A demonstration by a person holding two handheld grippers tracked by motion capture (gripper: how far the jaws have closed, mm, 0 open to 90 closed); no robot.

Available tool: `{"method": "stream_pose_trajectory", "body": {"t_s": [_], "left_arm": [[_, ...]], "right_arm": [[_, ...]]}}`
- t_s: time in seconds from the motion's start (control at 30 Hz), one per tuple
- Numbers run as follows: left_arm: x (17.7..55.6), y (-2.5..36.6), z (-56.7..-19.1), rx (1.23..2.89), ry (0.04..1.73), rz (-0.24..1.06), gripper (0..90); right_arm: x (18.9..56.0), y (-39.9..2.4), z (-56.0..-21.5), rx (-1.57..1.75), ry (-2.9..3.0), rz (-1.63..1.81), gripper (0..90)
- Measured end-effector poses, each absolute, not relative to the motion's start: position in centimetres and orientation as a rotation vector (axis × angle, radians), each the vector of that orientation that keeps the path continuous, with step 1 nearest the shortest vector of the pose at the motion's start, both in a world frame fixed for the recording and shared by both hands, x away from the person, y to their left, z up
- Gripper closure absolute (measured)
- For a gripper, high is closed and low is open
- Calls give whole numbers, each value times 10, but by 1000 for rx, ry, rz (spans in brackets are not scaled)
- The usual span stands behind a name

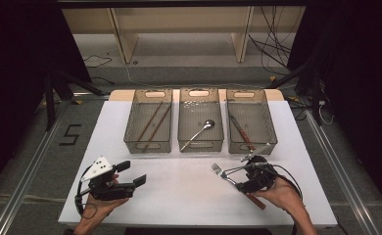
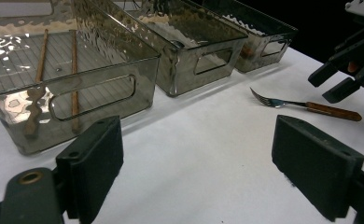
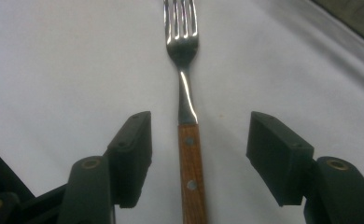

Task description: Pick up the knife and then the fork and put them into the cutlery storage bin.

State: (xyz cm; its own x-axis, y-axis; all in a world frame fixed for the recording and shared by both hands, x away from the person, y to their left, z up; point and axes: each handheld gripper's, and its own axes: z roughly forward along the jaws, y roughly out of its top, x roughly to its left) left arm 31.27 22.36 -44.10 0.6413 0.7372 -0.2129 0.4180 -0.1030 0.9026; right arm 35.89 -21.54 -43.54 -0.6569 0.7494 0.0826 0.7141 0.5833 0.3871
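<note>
Your left gripper (image 1: 132, 174) hovers over the near left corner of the white table (image 1: 179, 196), its black jaws spread wide with nothing between them. Along the far edge stand three smoky clear plastic bins in a row: the left bin (image 1: 149, 121) holds a pair of brown wooden chopsticks (image 1: 153, 121), the middle bin (image 1: 201, 120) a shiny metal spoon (image 1: 197, 133), the right bin (image 1: 250, 121) a utensil with a reddish-brown handle (image 1: 242, 133). Near the near right corner lies the metal fork with a riveted wooden handle (image 3: 188, 116), flat on the surface, tines pointing left. Your right gripper (image 3: 198, 154) sits low over it, jaws apart and straddling the handle, a gap showing on each side, pads not touching the wood.
</note>
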Motion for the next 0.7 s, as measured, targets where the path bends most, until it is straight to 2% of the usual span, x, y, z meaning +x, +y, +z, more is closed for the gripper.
{"method": "stream_pose_trajectory", "body": {"t_s": [0.7], "left_arm": [[313, 223, -441, 1734, 941, 351, 162]], "right_arm": [[357, -203, -452, 1201, 2799, 405, 638]]}}
